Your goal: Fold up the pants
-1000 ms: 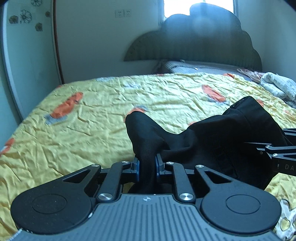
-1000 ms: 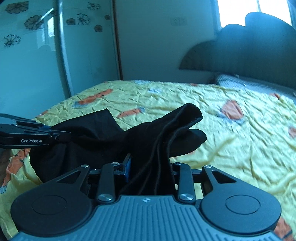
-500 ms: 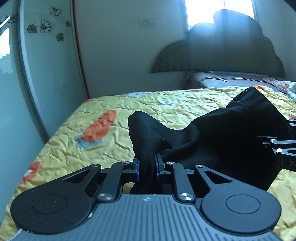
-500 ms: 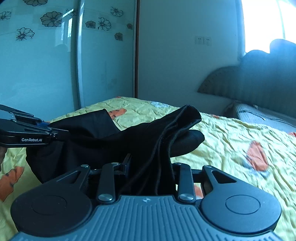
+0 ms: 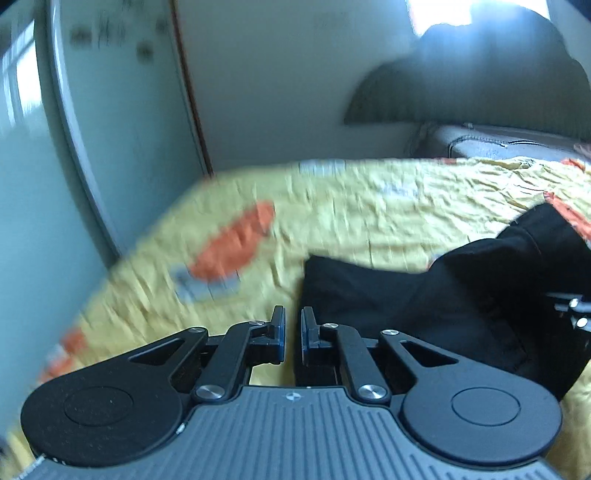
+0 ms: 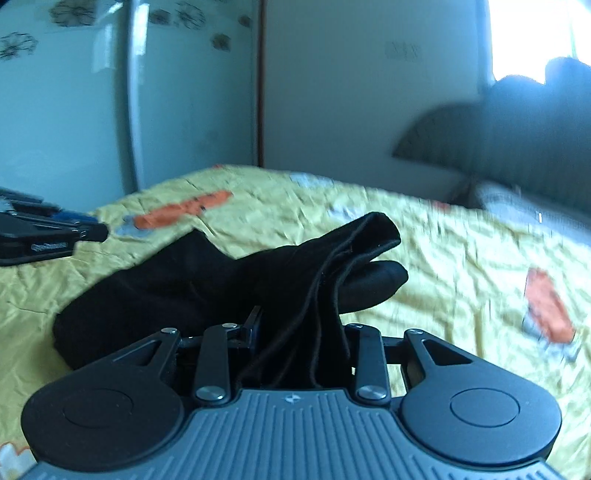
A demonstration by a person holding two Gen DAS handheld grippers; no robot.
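While the right gripper (image 6: 304,328) is clenched on a thick bunch of the black pants (image 6: 177,295), the garment stretches sideways across the bed, with its long axis about parallel to the headboard (image 5: 480,81). One end passes through the right gripper and sticks out beyond the fingertips as a folded flap with visible seams, pointing up and toward the headboard. The other end lies low on the bedspread (image 6: 443,258), at the side far from the headboard, just beside the left gripper (image 5: 292,332).

The jaws of the left gripper have just been closing. Its blue pads stand near each other with a narrow gap, and no cloth is between them; the yellow cover shows through the gap. The pants start right next to its fingers.

The cloth is plain black, soft and crumpled, in a loose heap that sags between the two grippers. Part of it is lifted by the right gripper.

The bedspread is yellow, wrinkled, with orange and grey patches. A grey pillow (image 5: 498,144) lies under the dark scalloped headboard, and a bright window (image 6: 524,33) is above it. At the bed's side, away from the headboard, stands a pale glossy wardrobe door (image 6: 74,110) with dark flower prints. Both views are partly blurred.
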